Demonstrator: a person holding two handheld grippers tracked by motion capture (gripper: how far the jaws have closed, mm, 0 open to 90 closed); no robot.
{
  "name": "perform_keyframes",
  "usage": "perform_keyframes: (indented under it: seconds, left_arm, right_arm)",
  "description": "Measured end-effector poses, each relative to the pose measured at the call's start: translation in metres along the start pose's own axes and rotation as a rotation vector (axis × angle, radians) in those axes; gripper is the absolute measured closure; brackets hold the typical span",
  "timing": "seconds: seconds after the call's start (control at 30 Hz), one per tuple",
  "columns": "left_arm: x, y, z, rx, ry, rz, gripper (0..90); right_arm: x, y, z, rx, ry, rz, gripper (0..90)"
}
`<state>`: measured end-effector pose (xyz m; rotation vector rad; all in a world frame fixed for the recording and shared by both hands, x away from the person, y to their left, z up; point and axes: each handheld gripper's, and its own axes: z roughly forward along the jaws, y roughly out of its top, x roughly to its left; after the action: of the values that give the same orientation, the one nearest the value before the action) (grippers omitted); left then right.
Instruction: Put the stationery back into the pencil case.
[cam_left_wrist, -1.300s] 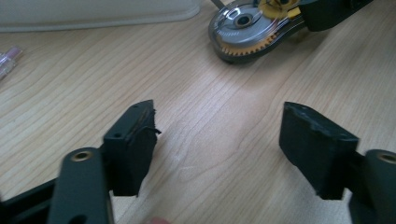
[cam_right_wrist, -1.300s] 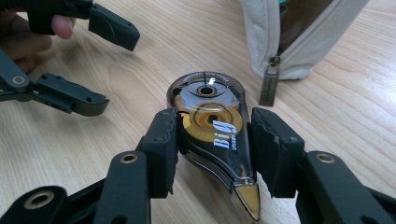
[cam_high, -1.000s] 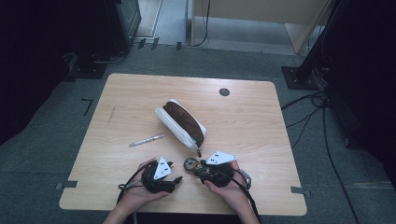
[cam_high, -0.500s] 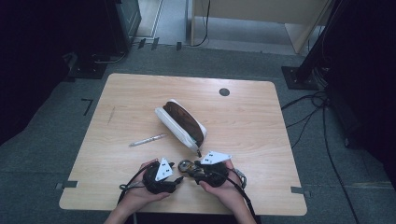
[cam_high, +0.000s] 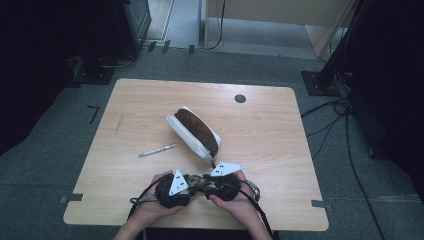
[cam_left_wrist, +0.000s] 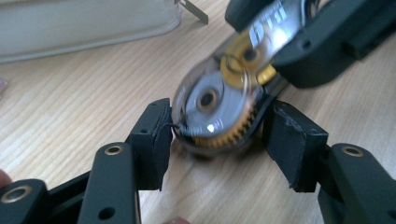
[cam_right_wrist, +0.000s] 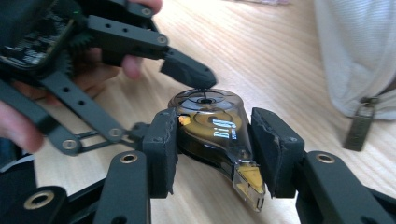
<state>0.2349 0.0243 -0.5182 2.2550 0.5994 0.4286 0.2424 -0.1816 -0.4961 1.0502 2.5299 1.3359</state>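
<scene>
The right claw gripped a clear correction tape dispenser across its middle, pads pressed on both sides, holding it just above the desk near its 6 o'clock edge. The left claw had just been closing around the dispenser's round end; its 9 o'clock pad touched, its 3 o'clock pad stood just apart. A pencil case lay at 12 o'clock, a pen at 10 o'clock.

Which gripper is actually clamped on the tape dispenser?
The right gripper: its pads press the tape dispenser on both sides. The left gripper has been closing around its round end.
</scene>
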Motion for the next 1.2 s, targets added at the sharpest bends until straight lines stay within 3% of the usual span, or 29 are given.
perform_keyframes:
  seconds: [0.17, 0.3, 0.4, 0.47, 0.6, 0.77, 0.9, 0.97, 1.07, 1.2]
  left_arm:
    - [-0.002, 0.0, 0.0, -0.008, 0.008, 0.024, 50.9]
    - [-0.007, -0.001, -0.001, -0.017, 0.017, 0.085, 62.6]
    - [-0.009, -0.001, -0.002, -0.032, 0.006, 0.117, 69.1]
    - [-0.008, -0.001, -0.002, -0.033, -0.038, 0.107, 72.4]
    - [-0.005, -0.001, -0.003, -0.033, -0.087, 0.1, 73.7]
    - [0.004, -0.003, -0.004, -0.047, -0.178, 0.031, 74.0]
    - [0.01, -0.003, -0.004, -0.037, -0.224, -0.011, 74.3]
    - [0.01, -0.003, -0.004, -0.035, -0.251, -0.001, 74.5]
    - [0.009, -0.004, -0.004, -0.034, -0.281, 0.016, 74.5]
    - [0.01, -0.004, -0.004, -0.035, -0.291, 0.013, 74.5]
  right_arm:
    - [0.001, 0.002, -0.001, -0.01, 0.025, 0.005, 53.1]
    - [-0.004, 0.002, -0.006, -0.052, 0.071, 0.027, 50.8]
    - [-0.005, 0.003, -0.008, -0.061, 0.08, 0.02, 49.5]
    - [-0.006, 0.005, -0.009, -0.074, 0.102, 0.027, 52.6]
    - [-0.007, 0.007, -0.01, -0.068, 0.121, -0.008, 53.6]
    - [-0.009, 0.007, -0.014, -0.062, 0.144, -0.044, 55.0]
    - [-0.01, 0.007, -0.022, -0.075, 0.135, -0.067, 65.4]
    - [-0.012, 0.007, -0.025, -0.089, 0.145, -0.067, 68.8]
    - [-0.014, 0.007, -0.026, -0.094, 0.172, -0.101, 65.9]
    - [-0.012, 0.008, -0.024, -0.09, 0.187, -0.138, 65.4]
